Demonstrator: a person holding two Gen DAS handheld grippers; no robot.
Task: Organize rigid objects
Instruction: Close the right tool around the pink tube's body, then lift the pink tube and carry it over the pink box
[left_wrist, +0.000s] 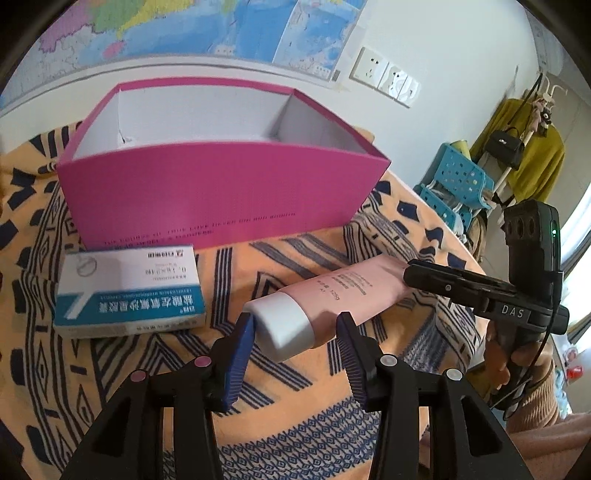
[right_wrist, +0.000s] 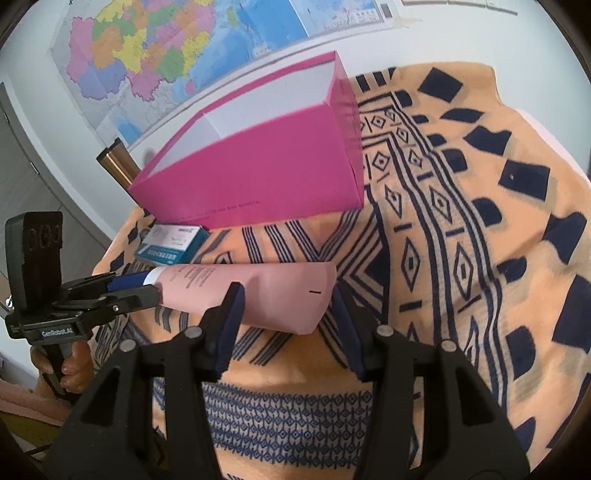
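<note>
Pink box (left_wrist: 221, 192), white inside, contents unseen

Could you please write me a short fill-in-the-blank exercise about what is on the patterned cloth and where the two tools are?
1. The open box behind the tube is ____ on the outside.
2. The left tool has its fingers on either side of the pink tube's white ____.
3. The right tool is open around the tube's flat ____ end.
4. The blue and white medicine carton lies ____ the open box, on the cloth.

Missing words: pink; cap; crimped; outside
</note>
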